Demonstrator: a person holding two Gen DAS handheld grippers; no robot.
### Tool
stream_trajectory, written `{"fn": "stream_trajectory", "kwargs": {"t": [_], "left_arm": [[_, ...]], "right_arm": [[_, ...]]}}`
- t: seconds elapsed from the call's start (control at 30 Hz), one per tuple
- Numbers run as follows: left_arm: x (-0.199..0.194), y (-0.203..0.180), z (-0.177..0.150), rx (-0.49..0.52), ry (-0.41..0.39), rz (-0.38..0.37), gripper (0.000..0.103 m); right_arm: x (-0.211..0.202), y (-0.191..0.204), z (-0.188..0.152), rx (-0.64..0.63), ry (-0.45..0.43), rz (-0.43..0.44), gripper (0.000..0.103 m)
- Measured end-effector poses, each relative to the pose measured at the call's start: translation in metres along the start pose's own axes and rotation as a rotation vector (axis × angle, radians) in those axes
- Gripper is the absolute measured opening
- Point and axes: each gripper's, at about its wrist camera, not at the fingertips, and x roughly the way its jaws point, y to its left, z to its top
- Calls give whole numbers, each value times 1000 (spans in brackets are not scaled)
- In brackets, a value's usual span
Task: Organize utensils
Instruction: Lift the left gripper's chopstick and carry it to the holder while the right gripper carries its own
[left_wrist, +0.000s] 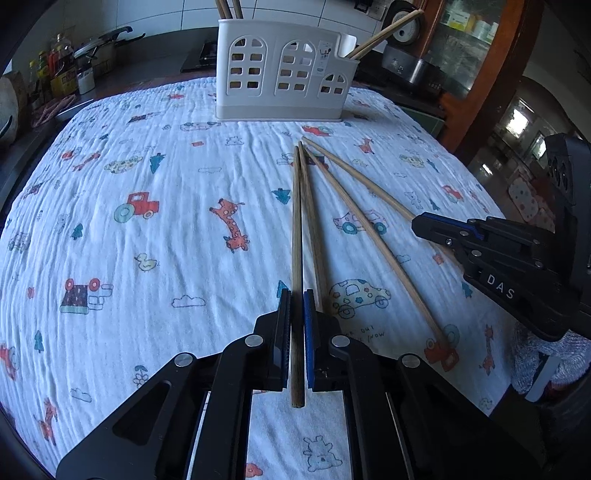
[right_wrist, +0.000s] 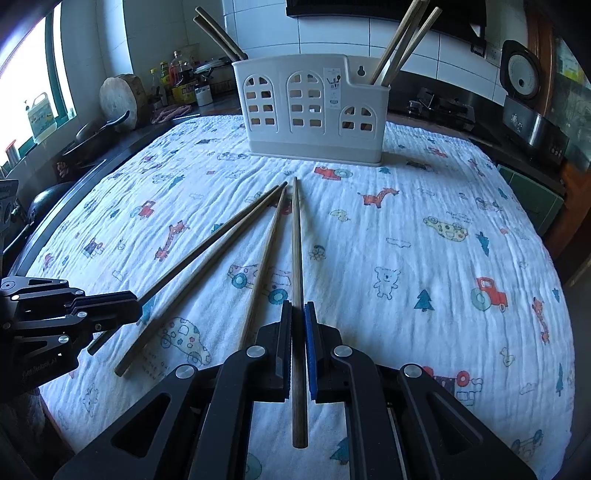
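Left wrist view: the left gripper (left_wrist: 296, 306) is clenched on the leftmost chopstick (left_wrist: 296, 229), taking it near its thick butt end, the tip pointing toward the utensil holder (left_wrist: 284, 70) at the far side of the cloth-covered tabletop (left_wrist: 110, 184). Three more chopsticks fan out beside it; the right gripper (left_wrist: 419, 223) meets the outermost one. These wooden sticks look light, stiff and smooth, so they may swivel between the pads when lifted.

Right wrist view: the right gripper (right_wrist: 298, 314) is clenched on the rightmost chopstick (right_wrist: 296, 243), also near the butt. A grip closer to mid-length would likely balance better, yet the thick end offers more to pinch. The left gripper (right_wrist: 135, 299) shows at the left edge.
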Motion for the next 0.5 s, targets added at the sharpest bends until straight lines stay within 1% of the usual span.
{"fn": "stream_trajectory", "kwargs": {"t": [0.3, 0.5], "left_arm": [[-43, 1, 30, 37, -114, 12, 5], [-65, -1, 63, 65, -192, 19, 5]], "right_arm": [[-45, -3, 32, -40, -123, -16, 7], [-66, -4, 62, -65, -190, -9, 7]]}}
